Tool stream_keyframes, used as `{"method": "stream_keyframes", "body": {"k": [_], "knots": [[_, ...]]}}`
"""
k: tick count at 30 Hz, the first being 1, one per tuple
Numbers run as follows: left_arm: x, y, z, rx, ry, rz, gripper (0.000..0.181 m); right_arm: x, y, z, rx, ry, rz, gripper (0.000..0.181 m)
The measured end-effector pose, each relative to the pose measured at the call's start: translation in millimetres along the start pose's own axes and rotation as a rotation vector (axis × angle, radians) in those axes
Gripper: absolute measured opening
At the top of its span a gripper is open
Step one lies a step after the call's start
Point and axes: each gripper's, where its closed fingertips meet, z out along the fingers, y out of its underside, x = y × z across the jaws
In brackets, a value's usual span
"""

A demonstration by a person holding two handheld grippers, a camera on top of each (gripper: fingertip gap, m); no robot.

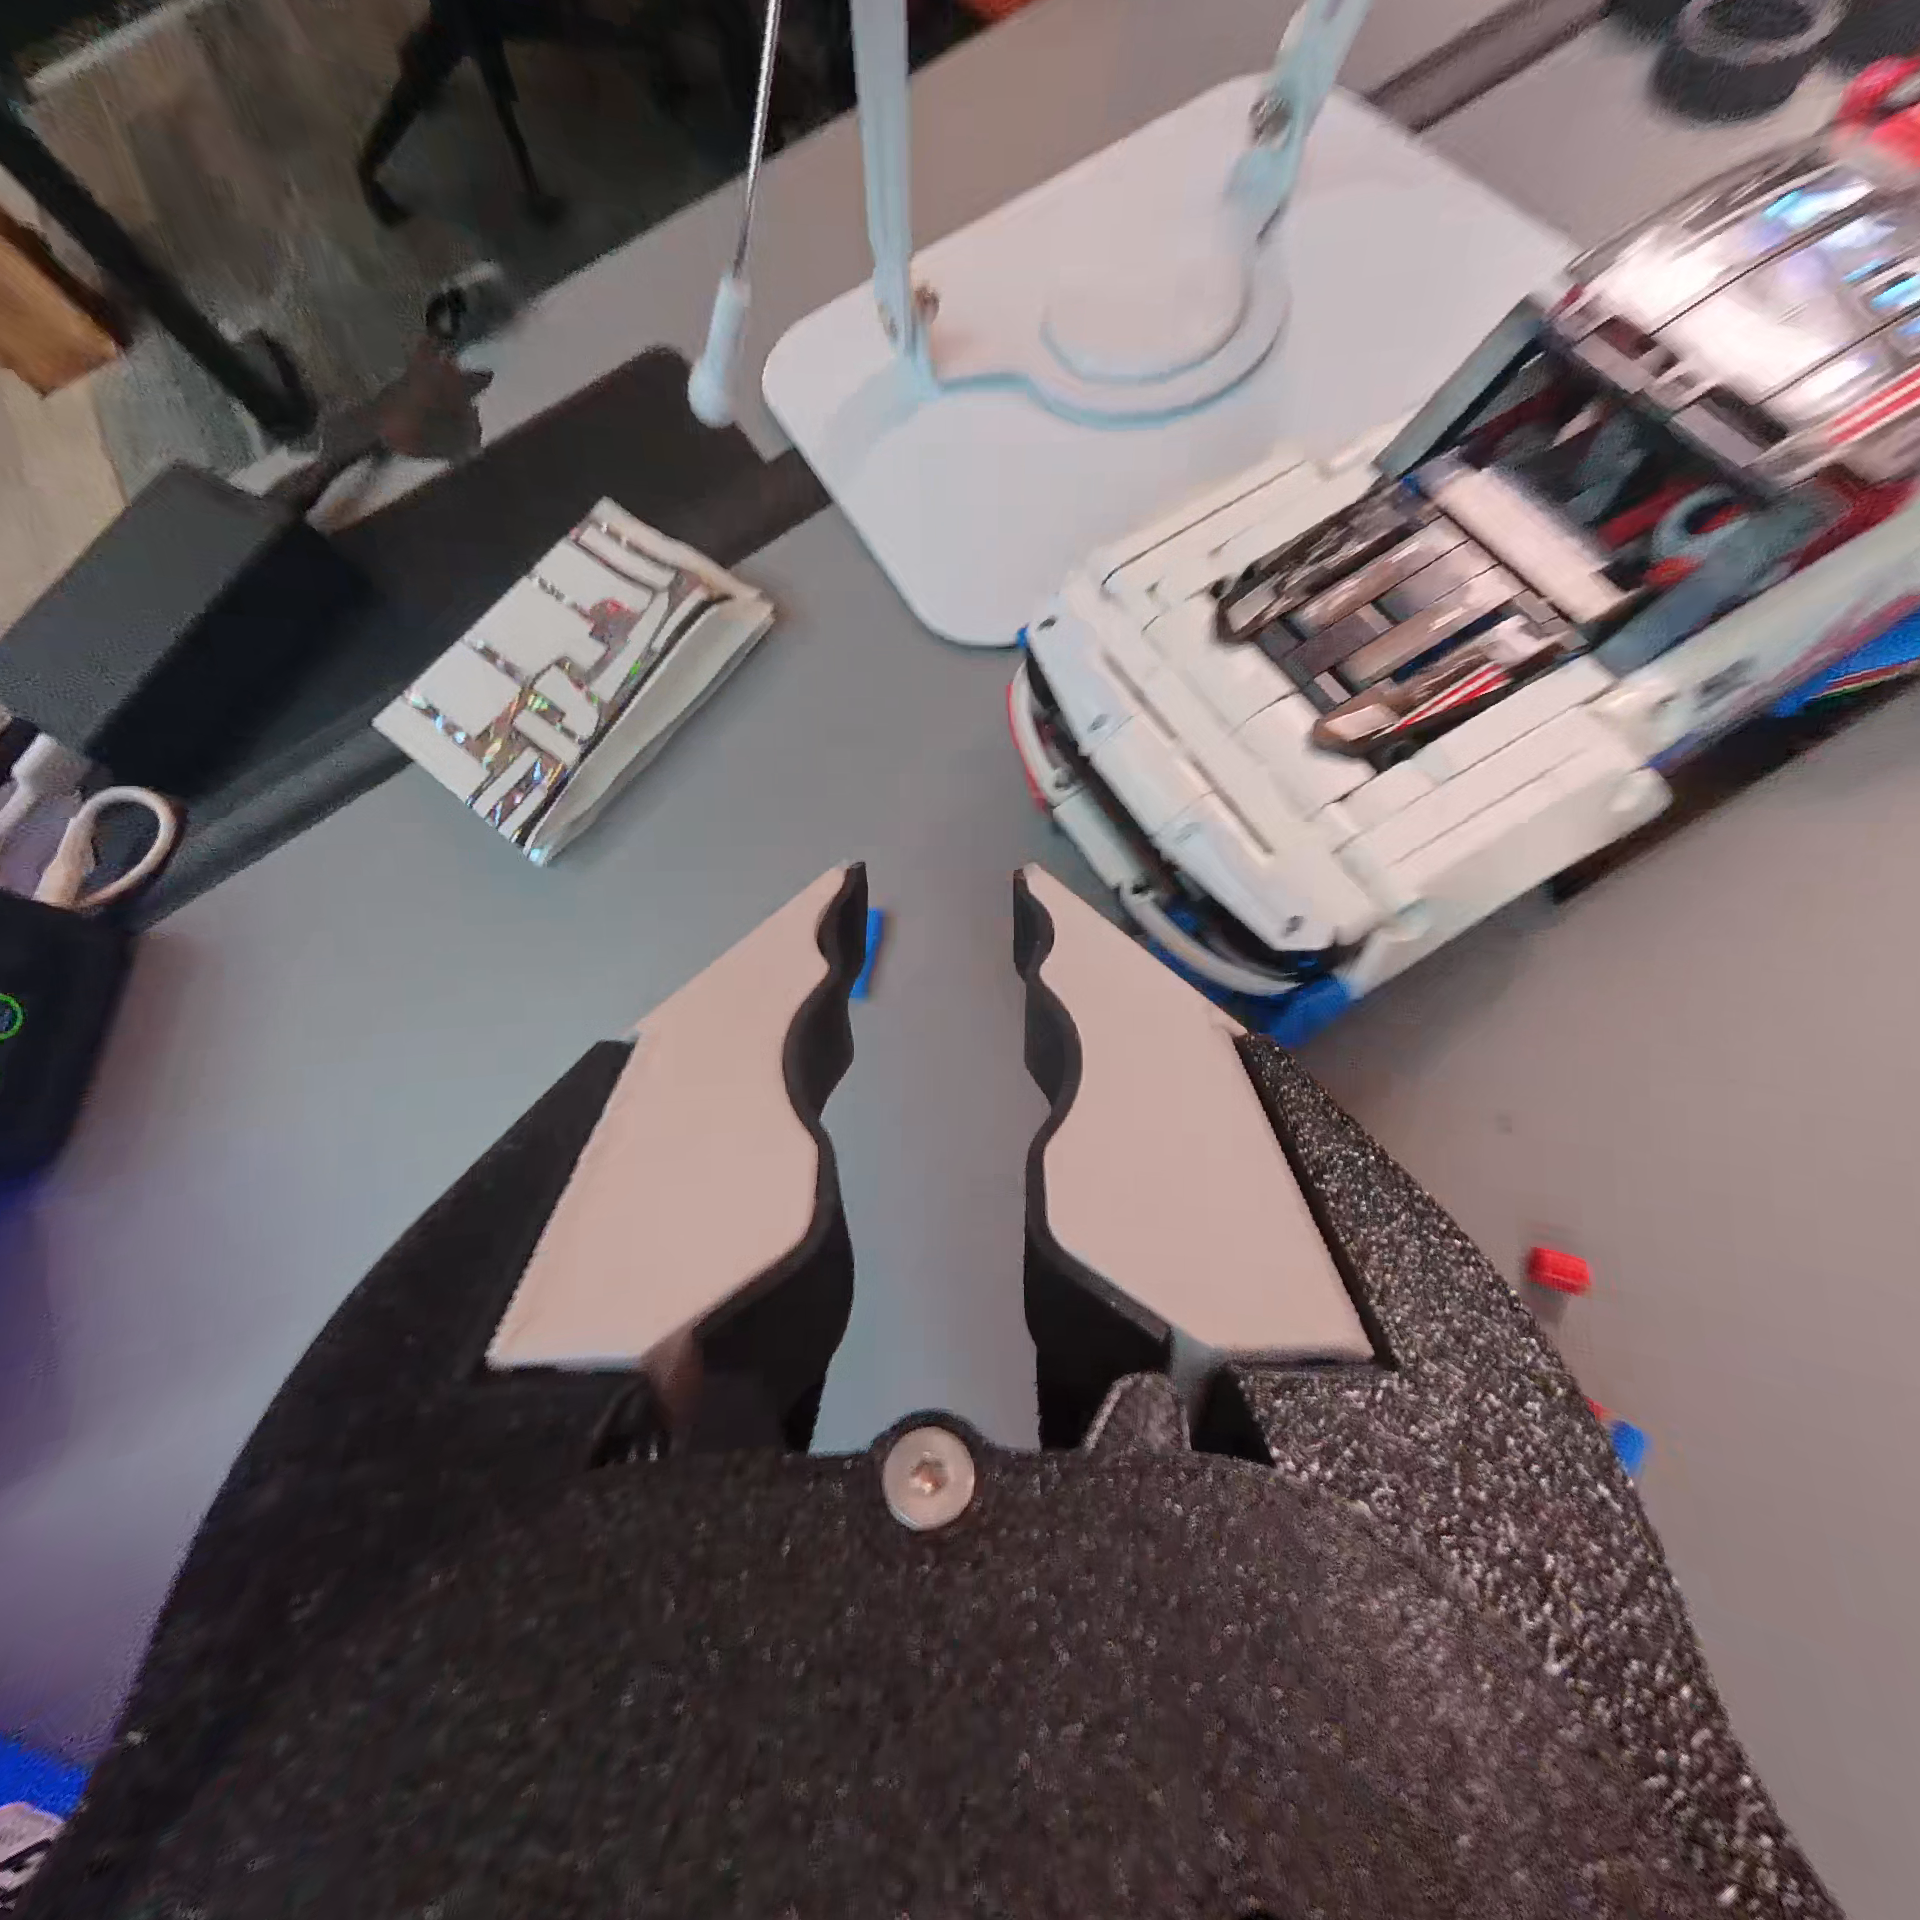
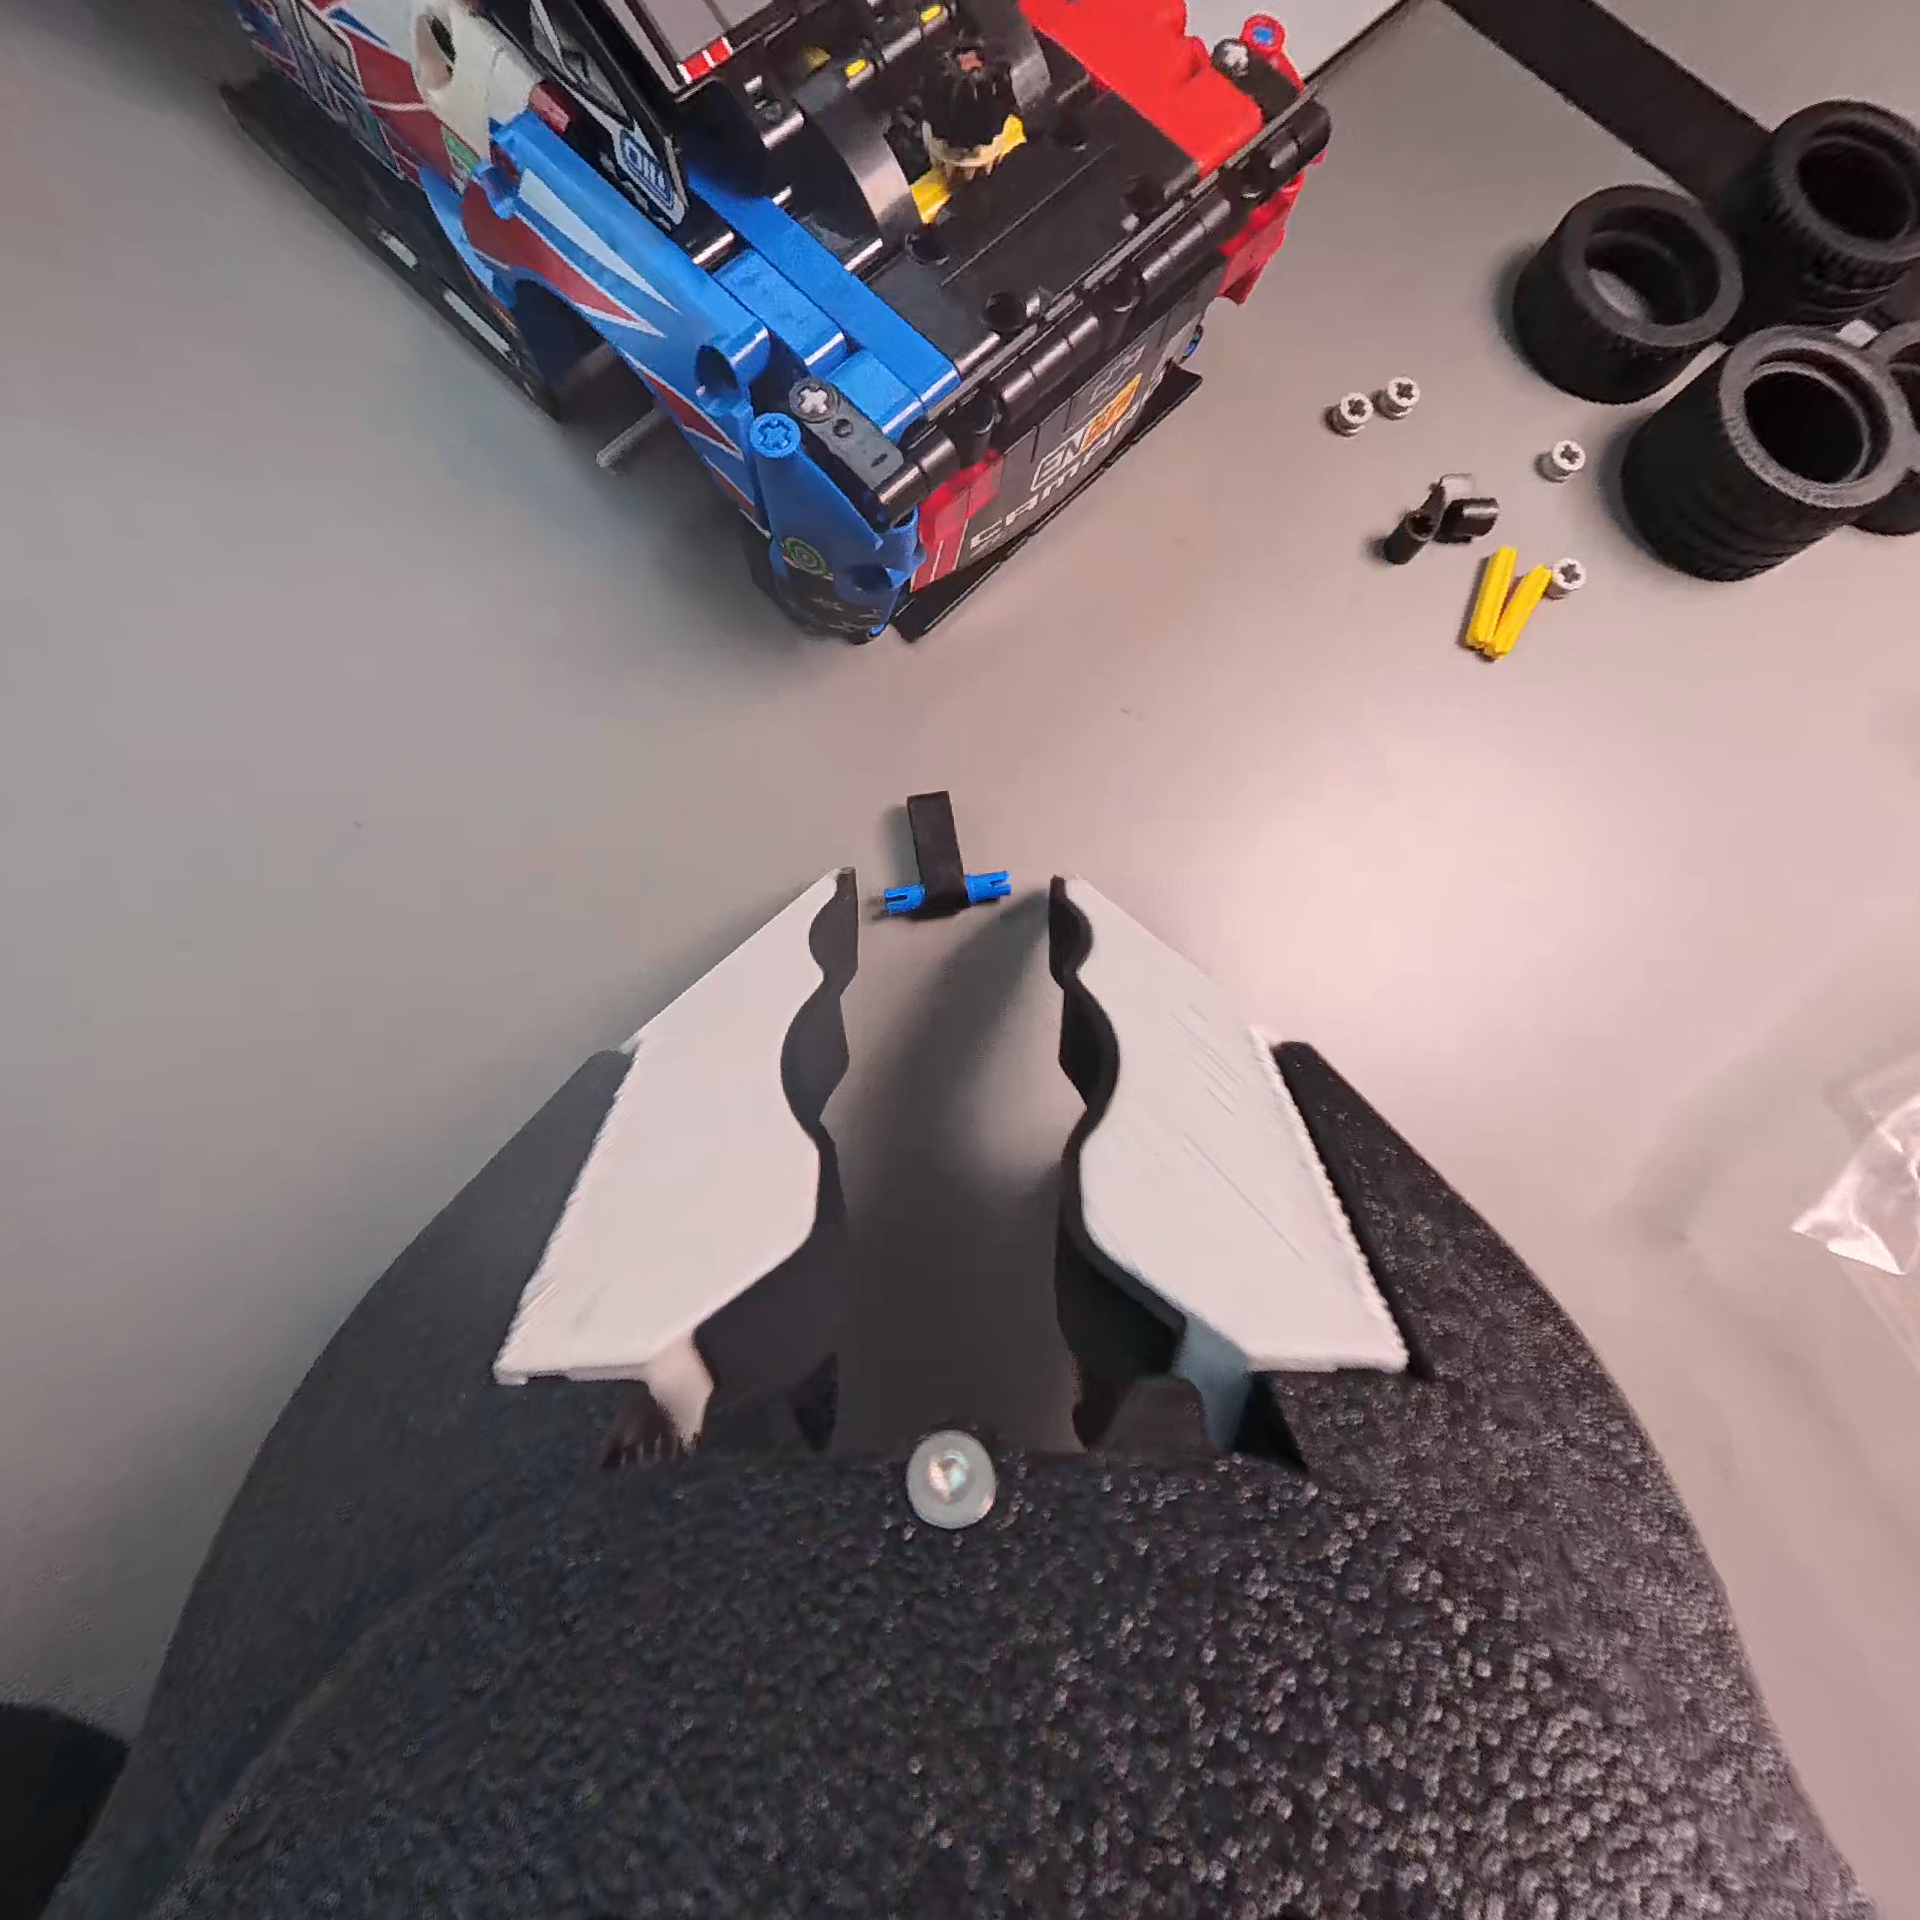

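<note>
The left gripper [image 1: 940, 899] was held low over the grey desk [image 1: 416, 1143] with its jaws parted and nothing between them. A small blue piece [image 1: 867, 953] was seen on the desk just beside the inner edge of one finger, partly hidden by it — whether it was touched could not be told. To one side, close by, the white front of a brick-built car [image 1: 1330, 748] was stood on the desk, its hood slats exposed. Farther off a white stand base [image 1: 987, 499] and a folded sheet of shiny stickers [image 1: 571, 686] were laid flat, well apart from the jaws. A loose red piece [image 1: 1556, 1270] was left near the gripper's body.

The right gripper [image 2: 951, 894] was likewise held with its jaws apart and empty. Just ahead of the fingertips a small black piece with a blue pin [image 2: 943, 868] through it was lying on the desk — lined up with the gap, though not inside it. Beyond it the blue, black and red end of the car [image 2: 883, 312] was seen. Black tyres [image 2: 1745, 343] were heaped off to one side, with yellow axles [image 2: 1501, 613], small grey bushes [image 2: 1374, 407] and a black connector [image 2: 1439, 520] scattered beside them, apparently sorted as loose parts within reach. A clear plastic bag [image 2: 1870, 1195] was lying at the edge.
</note>
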Motion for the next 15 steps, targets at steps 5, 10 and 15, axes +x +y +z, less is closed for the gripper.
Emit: {"method": "stream_keyframes", "body": {"k": [5, 10, 15], "knots": [[80, -36, -56, 0.205, 0.33, -0.059, 0.026, -13, -4, -1, 0.008, -0.018, -0.151, 0.022], [177, -32, -102, 0.296, 0.779, -0.33, 0.027, -99, -66, -34, 0.374, -0.055, -0.426, 0.022], [214, -37, -121, 0.334, 0.999, -0.536, 0.033, -174, -125, -61, 0.68, 0.087, -0.63, 0.023]]}}
